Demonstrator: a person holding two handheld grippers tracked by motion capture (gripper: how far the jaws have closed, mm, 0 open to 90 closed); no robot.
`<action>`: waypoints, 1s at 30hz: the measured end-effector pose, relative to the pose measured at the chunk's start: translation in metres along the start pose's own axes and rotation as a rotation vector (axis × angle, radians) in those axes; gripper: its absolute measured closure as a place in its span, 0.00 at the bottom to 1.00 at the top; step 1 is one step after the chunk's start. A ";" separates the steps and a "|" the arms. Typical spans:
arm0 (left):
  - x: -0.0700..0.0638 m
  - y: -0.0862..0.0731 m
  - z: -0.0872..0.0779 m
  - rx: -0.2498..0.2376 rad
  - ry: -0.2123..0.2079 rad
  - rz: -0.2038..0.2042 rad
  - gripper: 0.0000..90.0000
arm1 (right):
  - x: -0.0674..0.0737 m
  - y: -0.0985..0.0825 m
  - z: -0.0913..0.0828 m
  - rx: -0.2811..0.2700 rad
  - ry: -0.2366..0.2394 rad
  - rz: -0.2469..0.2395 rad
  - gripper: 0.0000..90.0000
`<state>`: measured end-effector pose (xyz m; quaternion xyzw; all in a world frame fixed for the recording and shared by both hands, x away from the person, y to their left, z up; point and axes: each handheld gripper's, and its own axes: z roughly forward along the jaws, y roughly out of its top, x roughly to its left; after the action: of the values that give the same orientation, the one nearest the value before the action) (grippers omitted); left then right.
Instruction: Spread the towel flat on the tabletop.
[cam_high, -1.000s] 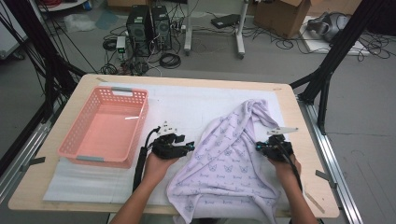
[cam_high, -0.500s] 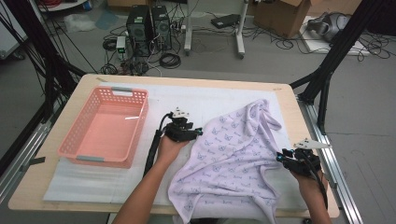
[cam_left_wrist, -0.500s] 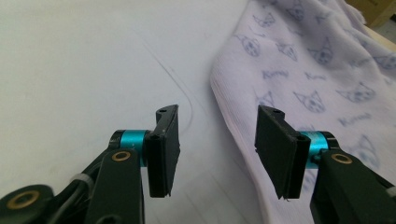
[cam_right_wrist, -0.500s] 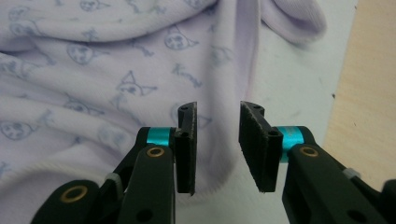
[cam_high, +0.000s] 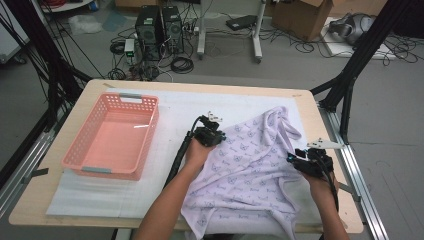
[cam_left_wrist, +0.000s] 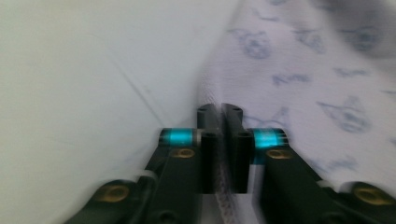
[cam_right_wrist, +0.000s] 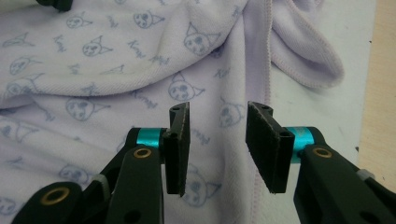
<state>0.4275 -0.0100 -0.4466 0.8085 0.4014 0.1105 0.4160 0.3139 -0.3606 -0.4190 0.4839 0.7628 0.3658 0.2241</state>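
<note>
left tongs (cam_left_wrist: 218, 140) pinched tight on the cloth (cam_high: 250, 165) edge, a strip caught between the pads | right tongs (cam_right_wrist: 217, 147) just been opening, jaws apart, hem under the gap, not gripped | cloth crumpled on the mat (cam_high: 170, 107), long axis far-right to near-left | basket (cam_high: 112, 137) left; left hand nearer

A lab or test room, black frame struts (cam_high: 360, 55) rising at the right, computer towers (cam_high: 160, 27) and cables (cam_high: 182, 64) lying at the top, cardboard box (cam_high: 302, 15) sitting upper right.

Illegible scribbled word on cloth (cam_right_wrist: 154, 60)
</note>
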 end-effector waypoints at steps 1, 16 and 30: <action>0.003 -0.001 -0.003 0.000 0.012 -0.007 0.96 | 0.000 0.001 0.001 0.006 -0.001 0.000 0.66; 0.019 -0.033 -0.125 -0.218 0.151 -0.055 0.96 | 0.014 0.027 0.022 0.006 0.055 -0.022 0.68; 0.014 -0.068 -0.118 -0.194 0.044 -0.104 0.96 | 0.045 0.095 0.109 0.022 0.172 -0.093 0.69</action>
<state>0.3386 0.0917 -0.4260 0.7397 0.4394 0.1447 0.4887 0.4247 -0.2581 -0.4139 0.4171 0.8048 0.3869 0.1693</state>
